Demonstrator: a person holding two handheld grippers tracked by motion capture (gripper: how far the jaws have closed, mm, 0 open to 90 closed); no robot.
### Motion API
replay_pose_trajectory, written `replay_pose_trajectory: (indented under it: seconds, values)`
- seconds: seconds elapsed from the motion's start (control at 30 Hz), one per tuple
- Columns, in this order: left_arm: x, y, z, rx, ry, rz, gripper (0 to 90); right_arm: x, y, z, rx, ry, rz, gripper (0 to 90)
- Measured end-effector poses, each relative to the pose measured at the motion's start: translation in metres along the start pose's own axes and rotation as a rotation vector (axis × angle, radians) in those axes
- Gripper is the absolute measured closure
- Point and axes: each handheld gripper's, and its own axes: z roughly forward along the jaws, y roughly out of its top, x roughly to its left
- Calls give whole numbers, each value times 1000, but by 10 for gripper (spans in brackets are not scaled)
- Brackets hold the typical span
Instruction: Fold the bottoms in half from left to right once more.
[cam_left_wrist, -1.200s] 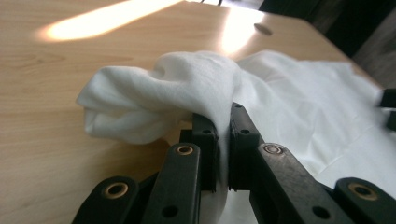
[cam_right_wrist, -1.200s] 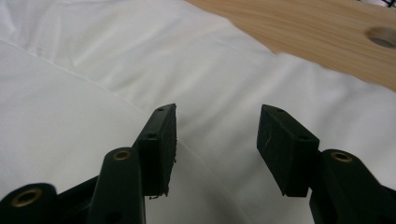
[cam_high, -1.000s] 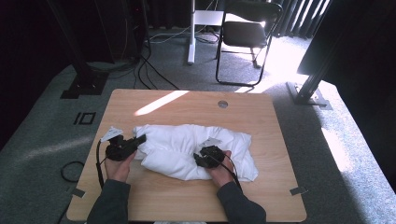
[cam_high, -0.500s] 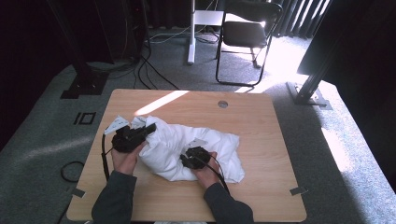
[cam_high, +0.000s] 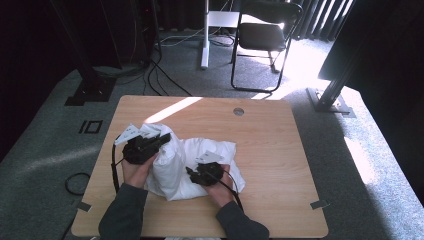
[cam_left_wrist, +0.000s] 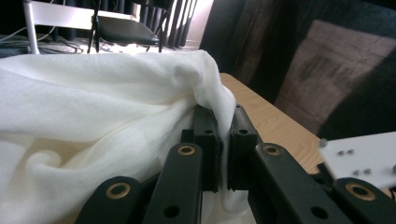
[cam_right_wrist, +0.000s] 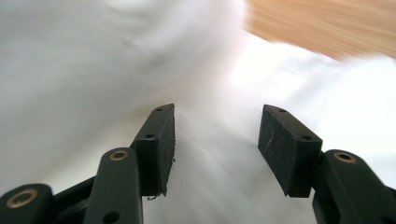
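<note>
A white cloth (cam_high: 175, 167) lies bunched on the left half of the wooden table (cam_high: 280, 150). My left gripper (cam_high: 165, 138) is shut on a raised fold at the cloth's left end; in the left gripper view the cloth (cam_left_wrist: 93, 107) drapes over the closed gripper (cam_left_wrist: 223, 119). My right gripper (cam_high: 191, 172) hovers over the cloth's near middle, pointing left. In the right gripper view its jaws (cam_right_wrist: 215, 140) have just been opening and stand apart, with the cloth (cam_right_wrist: 93, 60) spread behind them and nothing pinched between the pads.
A round cable hole (cam_high: 238, 111) sits near the table's far edge. A black folding chair (cam_high: 262, 37) and a white post (cam_high: 204, 35) stand beyond the table, with cables (cam_high: 160, 80) on the carpet. The right half of the table is bare wood.
The left gripper has lifted the cloth's left end and carried it rightward, bunching the cloth into a narrower heap. The right gripper has shifted left over the cloth.
</note>
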Motion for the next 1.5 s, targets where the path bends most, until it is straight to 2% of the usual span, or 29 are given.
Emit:
replay_pose_trajectory:
  seconds: [0.1,0.2,0.27,0.33,0.37,0.43,0.47,0.5,0.53,0.57,0.67,0.73,0.8,0.87,0.93,1.0,1.07,1.1,1.13,1.17,1.23,1.3,1.33,1.4,1.47,1.5]
  values:
    - [-6,2,5,6,-14,12,865,-7,-17,2,51,-2,16,467]
    - [-15,5,13,23,-35,38,864,-4,-22,14,63,10,72,486]
    - [-22,6,21,45,-29,64,864,0,-20,22,58,40,91,491]
    - [-26,5,28,66,-25,83,864,5,-14,27,70,84,85,480]
    - [-27,4,30,73,-25,93,864,4,-11,26,75,113,80,457]
    - [-30,1,32,83,-29,103,864,-4,-7,8,23,150,98,432]
    - [-31,0,32,90,-31,115,863,-9,-7,-1,-5,139,101,437]
    - [-32,-1,33,98,-32,123,863,-18,-8,-18,-26,71,87,444]
    - [-33,-2,33,101,-33,128,863,-26,-12,-30,-15,-14,70,446]
    - [-34,-2,34,104,-35,130,863,-36,-17,-38,7,-65,63,446]
    - [-40,-2,39,120,-38,146,863,-55,-39,-38,133,-109,81,443]
    - [-47,-3,45,133,-42,165,863,-57,-49,-29,163,-88,89,445]
    - [-54,-4,51,151,-52,182,863,-54,-51,-24,130,-78,78,462]
    - [-62,-6,59,168,-78,187,863,-50,-48,-20,137,-79,60,483]
    - [-72,-10,68,181,-123,182,863,-48,-46,-17,136,-68,50,490]
    - [-81,-19,78,199,-191,168,863,-46,-45,-14,127,-58,46,491]
    - [-88,-30,87,227,-216,196,862,-45,-45,-13,118,-47,35,491]
    - [-88,-39,92,230,-217,203,862,-46,-46,-14,116,-41,31,491]
    - [-83,-44,97,248,-220,183,860,-49,-47,-15,113,-18,12,488]
    - [-79,-50,101,266,-204,173,860,-53,-48,-19,123,-9,26,473]
    - [-72,-63,106,297,-188,174,859,-65,-50,-31,139,-38,44,453]
    - [-72,-72,111,333,-177,206,857,-80,-53,-48,123,-80,54,429]
    - [-74,-78,116,369,-153,232,856,-87,-53,-57,103,-88,72,435]
    - [-77,-91,125,421,-123,274,855,-96,-49,-68,89,-134,88,438]
    - [-80,-95,129,444,-100,303,853,-105,-41,-79,55,-147,114,438]
    - [-80,-95,130,446,-101,303,852,-108,-38,-84,31,-144,125,438]
